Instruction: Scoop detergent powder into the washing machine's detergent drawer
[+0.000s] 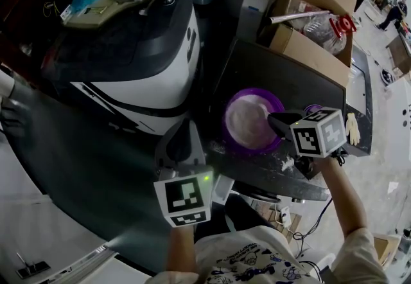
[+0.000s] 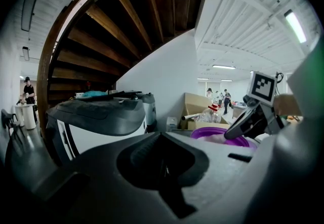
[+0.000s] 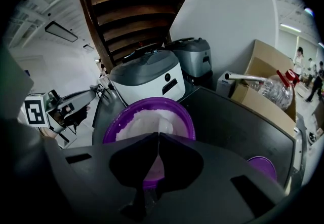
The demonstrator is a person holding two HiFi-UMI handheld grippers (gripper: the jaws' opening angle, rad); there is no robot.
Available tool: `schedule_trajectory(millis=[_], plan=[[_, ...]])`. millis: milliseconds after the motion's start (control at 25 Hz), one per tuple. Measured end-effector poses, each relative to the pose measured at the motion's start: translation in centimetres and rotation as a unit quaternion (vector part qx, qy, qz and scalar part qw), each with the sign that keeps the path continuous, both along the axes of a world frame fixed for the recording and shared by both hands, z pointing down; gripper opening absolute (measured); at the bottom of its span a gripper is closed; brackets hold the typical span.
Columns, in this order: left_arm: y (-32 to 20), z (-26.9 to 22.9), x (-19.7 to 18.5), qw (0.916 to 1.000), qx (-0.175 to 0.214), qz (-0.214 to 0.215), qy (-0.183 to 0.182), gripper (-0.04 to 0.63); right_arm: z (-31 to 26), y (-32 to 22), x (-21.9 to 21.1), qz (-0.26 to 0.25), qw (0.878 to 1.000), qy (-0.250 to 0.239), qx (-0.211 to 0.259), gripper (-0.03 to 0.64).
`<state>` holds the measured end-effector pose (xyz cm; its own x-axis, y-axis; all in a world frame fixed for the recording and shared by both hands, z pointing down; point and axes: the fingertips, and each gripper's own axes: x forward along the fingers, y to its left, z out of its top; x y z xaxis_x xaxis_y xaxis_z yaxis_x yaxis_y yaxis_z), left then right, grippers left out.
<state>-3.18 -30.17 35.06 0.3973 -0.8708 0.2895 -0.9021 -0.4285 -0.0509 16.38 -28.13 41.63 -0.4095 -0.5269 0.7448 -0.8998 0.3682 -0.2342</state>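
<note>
Head view: washer (image 1: pixel 148 77) is far left and the black table (image 1: pixel 282 77) is on the right. The purple bowl (image 1: pixel 226 115) sits on the table's near left part, full of white powder (image 1: pixel 247 121). My right gripper (image 1: pixel 273 119) reaches in from the right, tips over the bowl's right rim. My left gripper (image 1: pixel 182 130) is near centre, between washer and bowl, pointing far and touching nothing. A small purple lid (image 1: pixel 313 109) lies just right of the bowl. I can't pick out the drawer from here.

Left gripper view: left gripper (image 2: pixel 162 137) jaws are together with nothing between them. Washer (image 2: pixel 96 116) is ahead on the left, bowl (image 2: pixel 217 134) ahead on the right, with the right gripper (image 2: pixel 238 129) dipped over it.

Right gripper view: right gripper (image 3: pixel 156 134) jaws are pinched together over the bowl (image 3: pixel 185 116). I read a clear scoop (image 3: pixel 163 125) at the tips, its cup down in the powder (image 3: pixel 139 124), but it's translucent, so I'm not certain. Washer (image 3: pixel 147 78) is beyond the bowl and the lid (image 3: pixel 263 167) is near right on the table (image 3: pixel 238 121).

Progress: early, I'd say, at the loading stage with the scoop in the powder. No powder is visible outside the bowl apart from some specks on the table. Left to do: lift a scoop, carry it left to the washer, find the drawer and tip the powder in. The drawer isn't visible in any view, so I can't say if it's open.
</note>
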Motion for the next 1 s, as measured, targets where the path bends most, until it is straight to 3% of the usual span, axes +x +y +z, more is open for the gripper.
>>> schedule_trajectory(millis=[400, 640, 1000], plan=[[0.1, 0.2, -0.4, 1.0000, -0.003, -0.003, 0.001, 0.003, 0.3, 0.1, -0.3, -0.028, 0.999, 0.028, -0.016, 0.021], [0.4, 0.1, -0.2, 1.0000, -0.003, 0.000, 0.003, 0.002, 0.3, 0.4, -1.0, -0.072, 0.995, 0.058, -0.038, 0.021], [0.4, 0.3, -0.2, 1.0000, -0.004, 0.000, 0.005, 0.002, 0.7, 0.7, -1.9, -0.091, 0.993, 0.052, -0.058, 0.021]])
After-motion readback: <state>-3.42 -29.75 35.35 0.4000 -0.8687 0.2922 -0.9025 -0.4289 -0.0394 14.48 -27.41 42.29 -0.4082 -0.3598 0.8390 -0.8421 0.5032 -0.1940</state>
